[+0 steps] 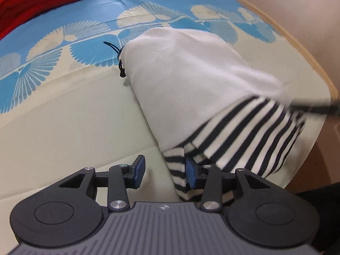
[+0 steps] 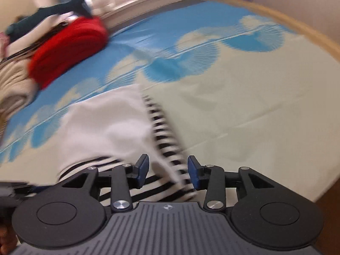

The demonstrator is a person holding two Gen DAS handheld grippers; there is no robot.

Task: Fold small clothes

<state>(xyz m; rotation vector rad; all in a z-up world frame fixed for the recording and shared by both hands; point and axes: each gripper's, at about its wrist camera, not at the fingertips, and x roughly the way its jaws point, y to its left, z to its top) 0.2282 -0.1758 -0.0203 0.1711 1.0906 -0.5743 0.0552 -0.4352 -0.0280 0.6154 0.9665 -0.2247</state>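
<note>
Small white-and-black-striped garment [image 1: 212, 97] lies on the surface [image 1: 74, 116], which is covered by a cloth printed with blue and cream fan shapes [image 1: 53, 48]. Garment is folded over itself: plain white panel on top, striped part showing beneath at the near end. A thin black cord [image 1: 119, 57] sticks out at its far left edge.

Left hand-held gripper [image 1: 165, 171]: jaws spread wide, nothing clamped. Its right blue pad [image 1: 191, 174] sits against the striped hem; the left pad stands over bare cloth, apart from the garment.

Right hand-held gripper [image 2: 167, 171]: jaws likewise wide apart, gripping nothing. A striped edge of the garment [image 2: 119, 123] runs through the gap between the pads; this view is motion-blurred, so contact cannot be told.

Away at the far left of the surface, a red knitted item [image 2: 68, 51] lies well apart from the garment, with a beige knit piece [image 2: 14, 85] just beside it and a dark shark-shaped plush toy [image 2: 53, 8] behind. A light wooden rim [image 1: 276, 42] edges the surface on the right. No containers among the items seen.
</note>
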